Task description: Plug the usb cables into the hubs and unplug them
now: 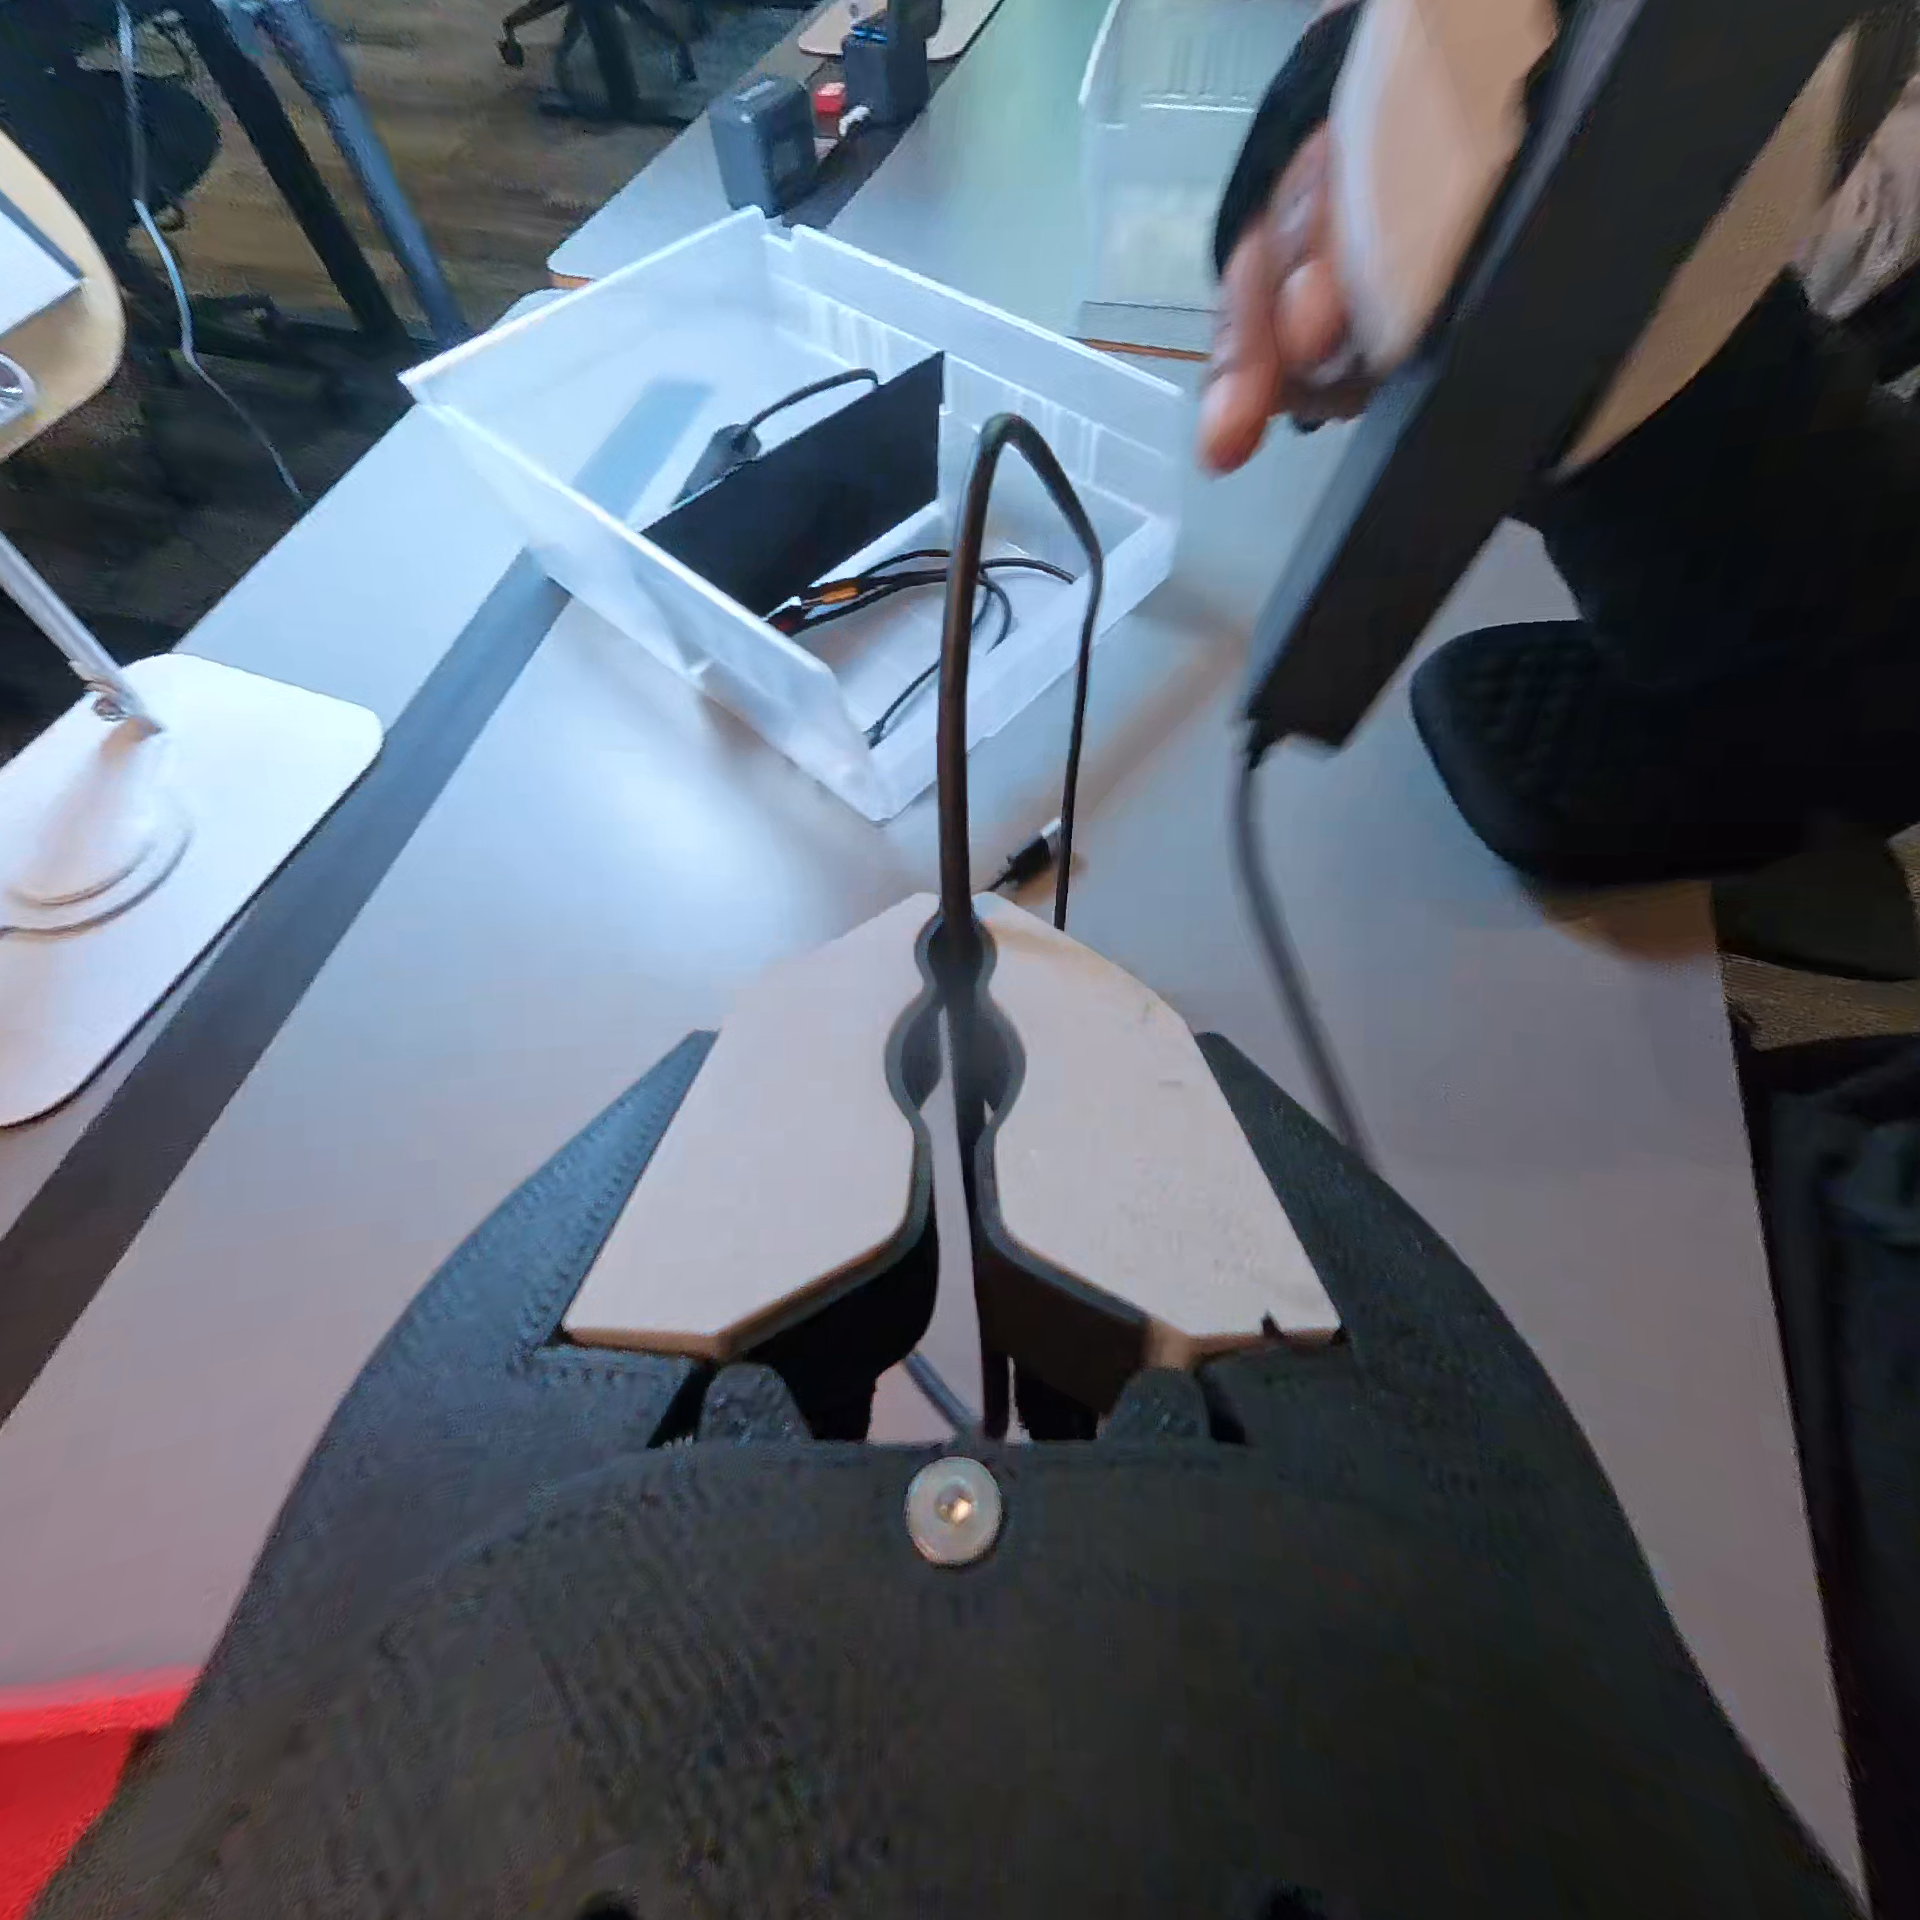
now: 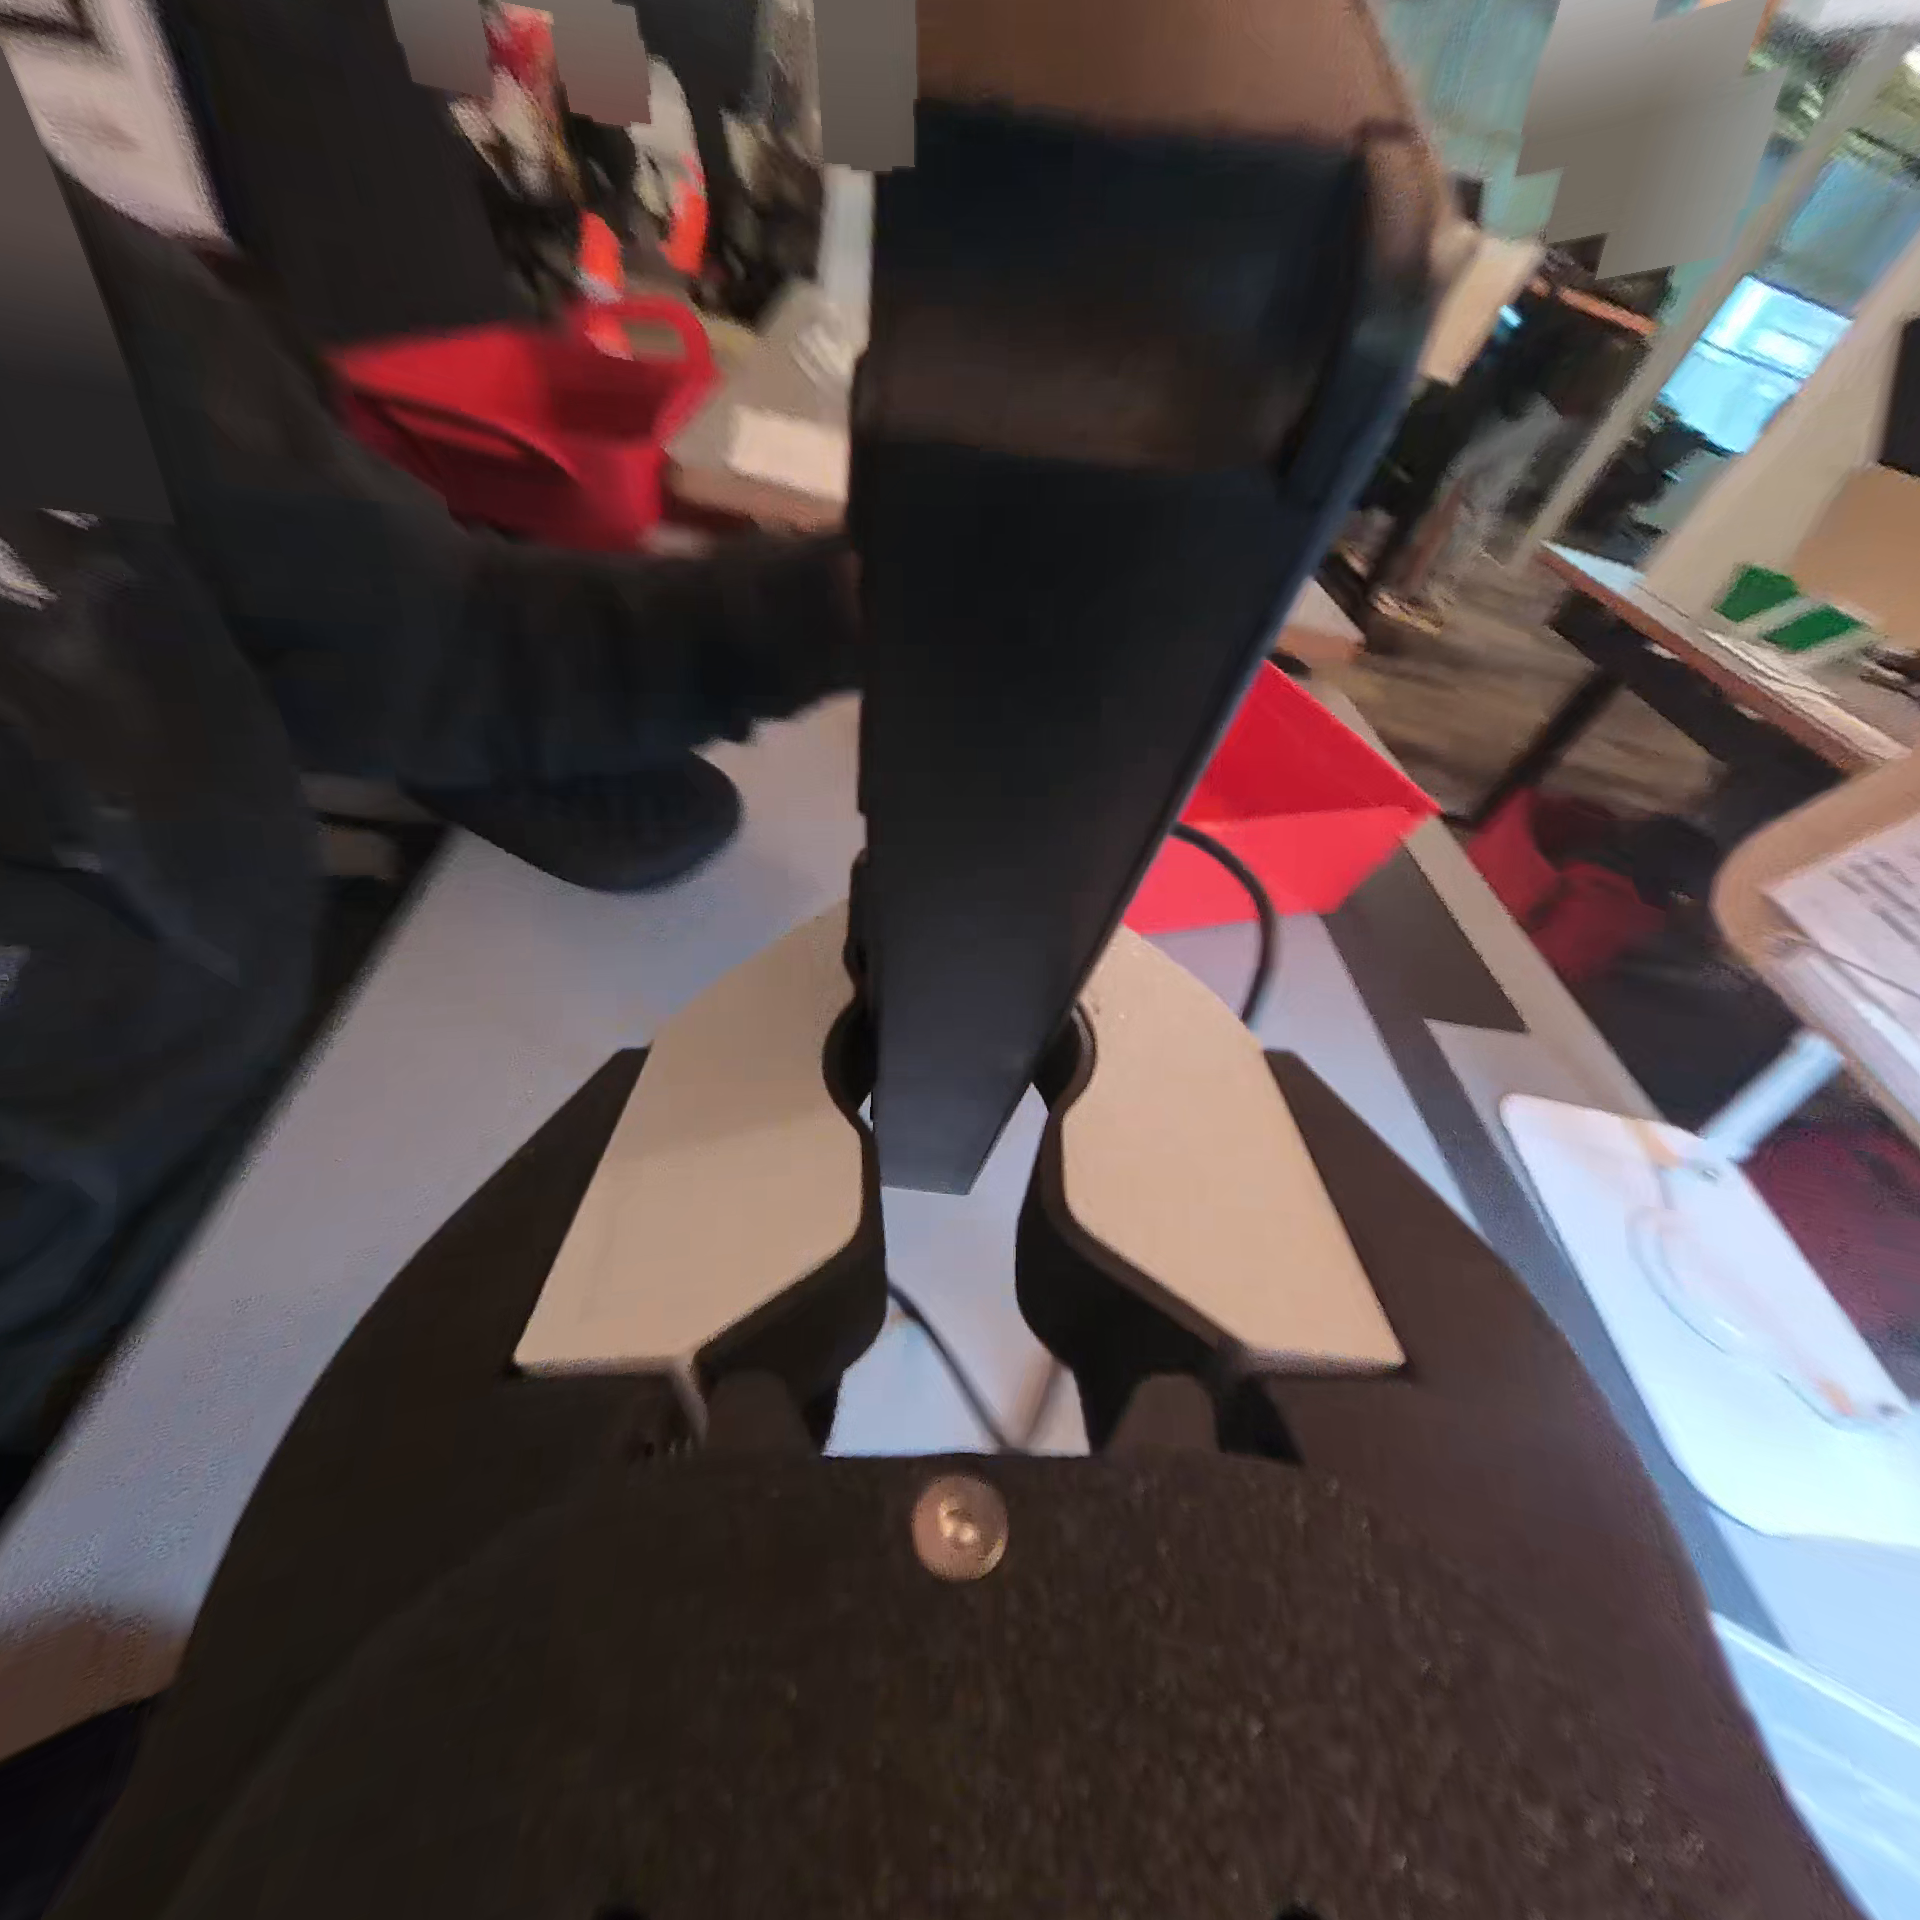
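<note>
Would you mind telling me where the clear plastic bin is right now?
In the left wrist view, the clear plastic bin sits on the grey table, ahead of the left gripper and slightly left, holding loose cables.

I can read no text, brand, number or sign in either view. The sheets of paper [image 2: 1860, 925] at the right edge of my right wrist view bear dark print, but it is too blurred and too small for me to make out.
</note>
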